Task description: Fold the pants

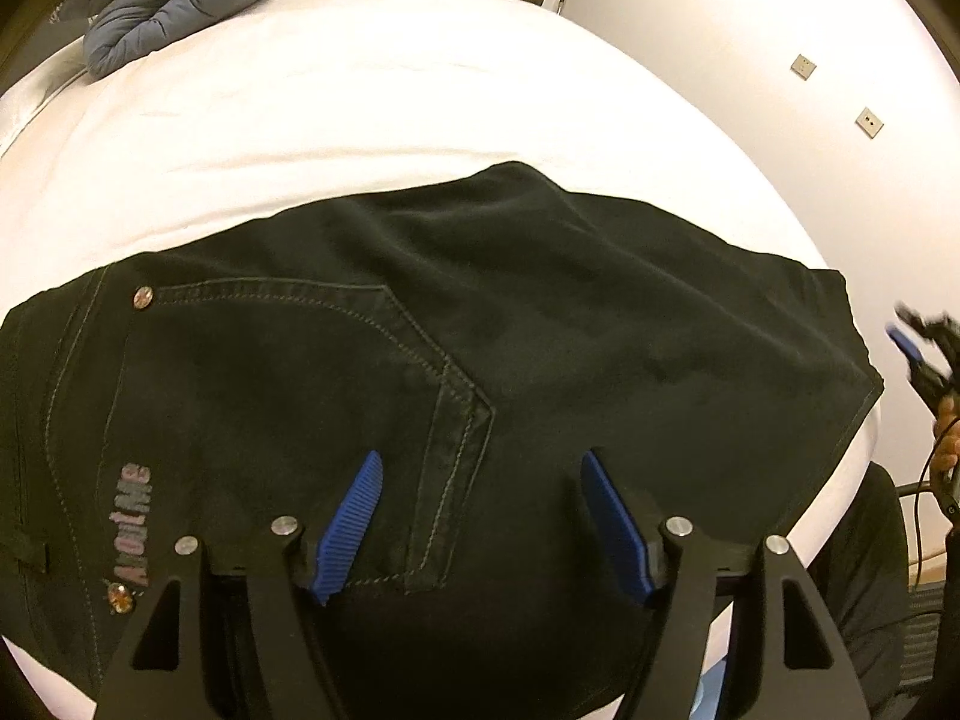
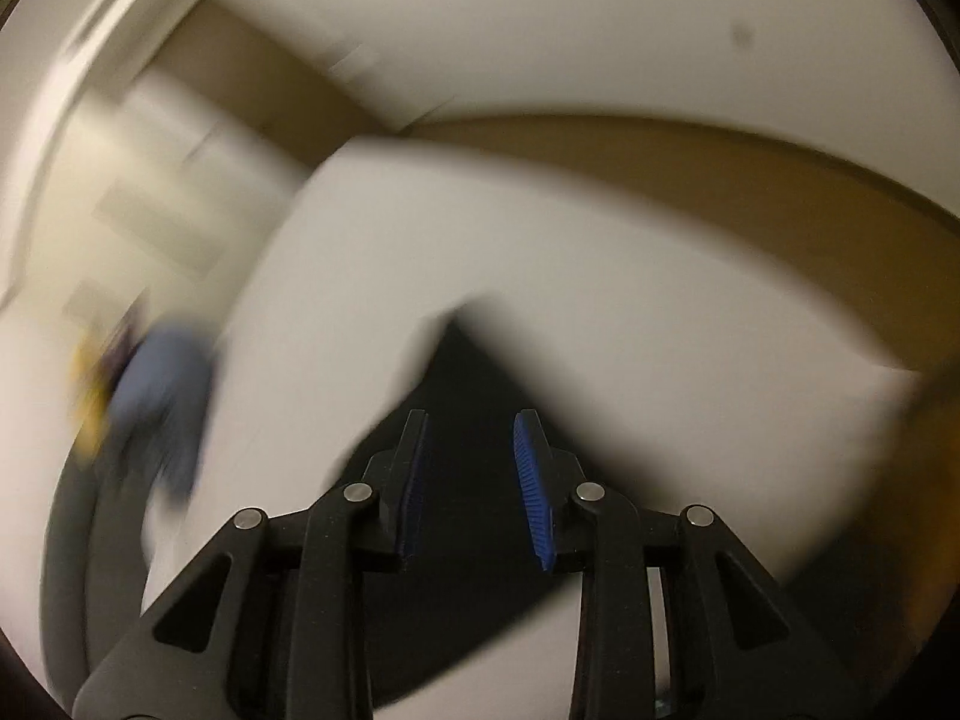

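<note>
Left gripper (image 1: pixel 483 498): jaws spread wide, ribbed blue pads (image 1: pixel 354 525) on black angular arms, nothing pinched between them, hovering over dark cloth. Below and beyond: black pants (image 1: pixel 420 330), soft matte weave, folded into a broad compact slab on a smooth white bed sheet (image 1: pixel 360 90), spread across its near part; grey contrast stitching tracing a pointed back pocket (image 1: pixel 414 360), a small metal rivet (image 1: pixel 143 297) at the pocket corner, glittery lettering (image 1: pixel 133 525) along the left side, a jewelled stud (image 1: pixel 120 596) beneath it. Shallow rumples across the upper fold. Farther off, at the far left corner of the bed: a puffy quilted blue-grey jacket (image 1: pixel 174 0), bunched. Off the right edge of the bed: the right gripper (image 1: pixel 918 354), blurred, in a person's hand (image 1: pixel 948 432), away from the cloth. Right gripper (image 2: pixel 471 480) in its own view: jaws parted part way, ribbed blue pads facing each other, nothing gripped; a dark pointed corner of the pants (image 2: pixel 474 372) seen through the gap, lying below on the white sheet (image 2: pixel 600 300). Everything past that heavily smeared: pale wall (image 2: pixel 600 30), tan band, a blue-grey blur (image 2: pixel 162 396) at left.
</note>
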Available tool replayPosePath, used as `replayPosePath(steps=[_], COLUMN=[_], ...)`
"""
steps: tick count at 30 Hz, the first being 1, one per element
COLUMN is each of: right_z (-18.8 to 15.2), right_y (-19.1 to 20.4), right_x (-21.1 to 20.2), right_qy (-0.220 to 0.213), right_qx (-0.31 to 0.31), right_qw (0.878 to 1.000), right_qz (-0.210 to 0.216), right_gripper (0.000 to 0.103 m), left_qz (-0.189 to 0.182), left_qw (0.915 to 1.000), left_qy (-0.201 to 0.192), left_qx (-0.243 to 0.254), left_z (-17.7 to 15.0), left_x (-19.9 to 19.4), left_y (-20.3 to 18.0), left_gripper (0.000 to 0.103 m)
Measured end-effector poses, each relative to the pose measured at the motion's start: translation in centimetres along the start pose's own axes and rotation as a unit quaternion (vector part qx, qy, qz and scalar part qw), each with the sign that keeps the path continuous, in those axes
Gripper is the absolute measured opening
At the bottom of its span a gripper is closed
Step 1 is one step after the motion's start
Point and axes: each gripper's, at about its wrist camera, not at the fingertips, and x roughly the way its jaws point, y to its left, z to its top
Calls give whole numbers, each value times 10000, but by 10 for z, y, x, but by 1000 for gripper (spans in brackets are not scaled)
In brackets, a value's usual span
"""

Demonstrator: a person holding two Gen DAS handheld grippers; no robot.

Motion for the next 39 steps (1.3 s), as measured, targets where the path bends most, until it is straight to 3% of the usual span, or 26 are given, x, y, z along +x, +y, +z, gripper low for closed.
replayPosePath(steps=[1, 4, 5, 6, 7, 8, 10, 12, 15, 17, 19, 21, 23, 25, 27, 29, 31, 33, 36, 39], right_z=[-2, -12, -14, -16, -14, -9, 14, 43, 62, 50, 22, -16, -63, -122, -170, -202, -208, -193, -127, -82], right_y=[17, 45, 46, 38, 27, 15, -16, -30, -27, 10, 57, 113, 175, 233, 256, 260, 256, 241, 219, 179], right_x=[24, 96, 113, 135, 151, 161, 160, 135, 104, 94, 102, 122, 151, 190, 222, 265, 294, 320, 320, 292], right_qy=[426, 1474, 1647, 1755, 1842, 1836, 1385, 515, 75, 177, 772, 1469, 2164, 2912, 3424, 3843, 3747, 3666, 2458, 1909], right_qx=[-163, -438, -419, -301, -166, 8, 437, 416, 580, 72, -363, -893, -1486, -1861, -1882, -1676, -1774, -1301, -870, -190], right_qw=[9978, 9829, 9798, 9806, 9813, 9816, 9875, 9978, 9976, 9996, 9956, 9809, 9533, 9169, 8965, 8901, 8999, 9077, 9600, 9793], right_qz=[486, 1012, 1054, 820, 537, 523, 610, 24, -363, -200, 396, 908, 1493, 1994, 2090, 1786, 1349, 1576, 1020, 638], right_gripper=[29, 29, 28, 28, 12, 0, 0, 0, 1, 7, 7, 7, 7, 7, 7, 7, 0, 0, 0, 0], left_qz=[49, 82, 68, 58, 48, 31, 6, -17, 4, -8, 30, 121, 111, 164, 168, 110, 61, 55, 23, 48], left_qw=[10000, 9999, 9999, 9999, 9999, 9999, 9999, 9998, 9993, 9988, 9984, 9980, 9971, 9957, 9940, 9924, 9921, 9929, 9923, 9918], left_qy=[30, 8, -1, -11, -21, -34, -58, -122, -271, -404, -473, -482, -560, -650, -716, -734, -763, -771, -834, -855], left_qx=[-4, -59, -91, -99, -100, -98, -102, -150, -238, -263, -314, -387, -507, -635, -808, -986, -998, -905, -920, -950], left_z=[1, 1, 1, 1, 0, 0, -2, -4, -8, -10, -13, -15, -17, -16, -17, -21, -25, -28, -30, -31], left_x=[3, 5, 6, 5, 5, 4, 1, -4, -12, -19, -22, -23, -27, -32, -35, -38, -39, -40, -39, -44], left_y=[-1, 0, 1, 3, 4, 6, 9, 14, 21, 24, 29, 37, 48, 57, 70, 83, 88, 90, 91, 90], left_gripper=[71, 72, 72, 72, 72, 72, 72, 72, 72, 72, 72, 72, 72, 72, 72, 71, 70, 70, 70, 70])
